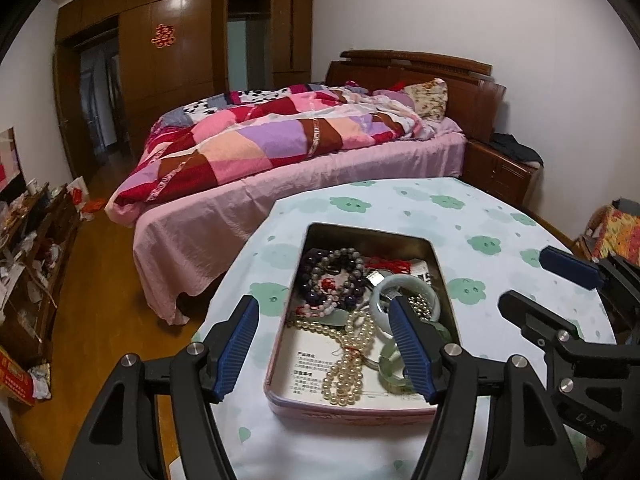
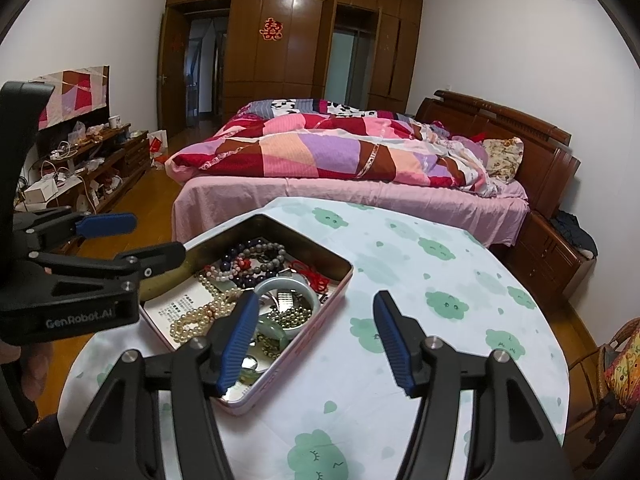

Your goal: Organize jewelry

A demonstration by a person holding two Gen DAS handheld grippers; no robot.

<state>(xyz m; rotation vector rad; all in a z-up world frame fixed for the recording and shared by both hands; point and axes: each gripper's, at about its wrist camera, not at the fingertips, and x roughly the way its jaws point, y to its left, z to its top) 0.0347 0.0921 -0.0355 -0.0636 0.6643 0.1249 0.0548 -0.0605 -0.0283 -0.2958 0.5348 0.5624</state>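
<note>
An open pink tin box [image 1: 352, 410] [image 2: 320, 320] sits on the round table and holds jewelry: a pearl necklace [image 1: 348, 364] [image 2: 200, 316], dark bead bracelets [image 1: 332, 276] [image 2: 256, 256], a pale jade bangle [image 1: 404, 284] [image 2: 288, 284], a green bangle [image 1: 390, 372] and red cord [image 1: 388, 264]. My left gripper [image 1: 324, 320] is open and empty, hovering over the box's near left part. My right gripper [image 2: 316, 320] is open and empty over the box's right edge. Each gripper shows in the other view: the right one [image 1: 556, 284], the left one [image 2: 136, 240].
The table wears a white cloth with green clouds [image 1: 480, 240] [image 2: 440, 304]. A bed with a patchwork quilt [image 1: 280, 140] [image 2: 340, 152] lies behind. A cluttered low shelf [image 2: 80, 168] stands left, a nightstand [image 1: 504, 168] and a chair [image 2: 612, 372] right.
</note>
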